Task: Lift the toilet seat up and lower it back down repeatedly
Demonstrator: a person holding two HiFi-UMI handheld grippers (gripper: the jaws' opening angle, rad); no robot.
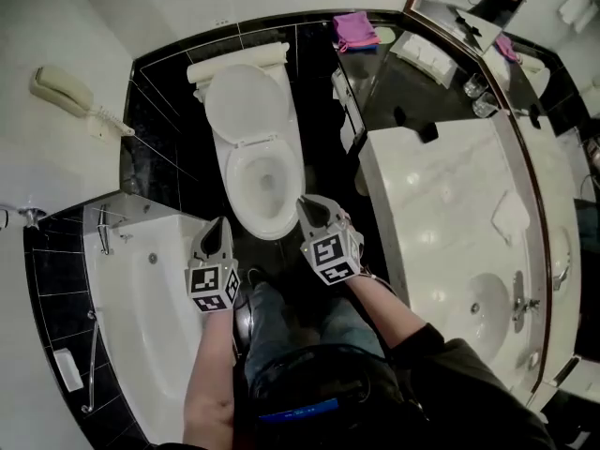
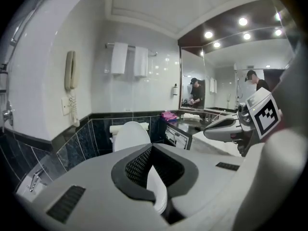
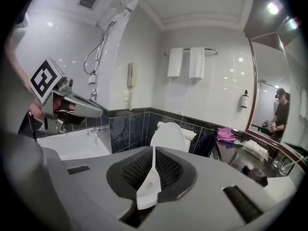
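The white toilet [image 1: 262,190] stands against the black tiled wall, its bowl uncovered. Its oval lid [image 1: 247,106] is raised and leans on the tank; I cannot tell the seat apart from the lid or the rim. The lid [image 2: 130,134] [image 3: 168,134] shows upright beyond both sets of jaws. My left gripper [image 1: 221,223] [image 2: 151,147] hangs in the air before the bowl's front left, tips together, holding nothing. Over the bowl's front right, my right gripper [image 1: 307,204] [image 3: 154,148] is likewise shut and empty. Neither touches the toilet.
A white bathtub [image 1: 141,289] lies to the left, with a wall phone [image 1: 61,90] above it. A marble vanity [image 1: 441,204] with a sink [image 1: 483,298] and a mirror is on the right. A pink cloth [image 1: 354,28] lies on the dark ledge. Towels [image 3: 185,61] hang above the toilet.
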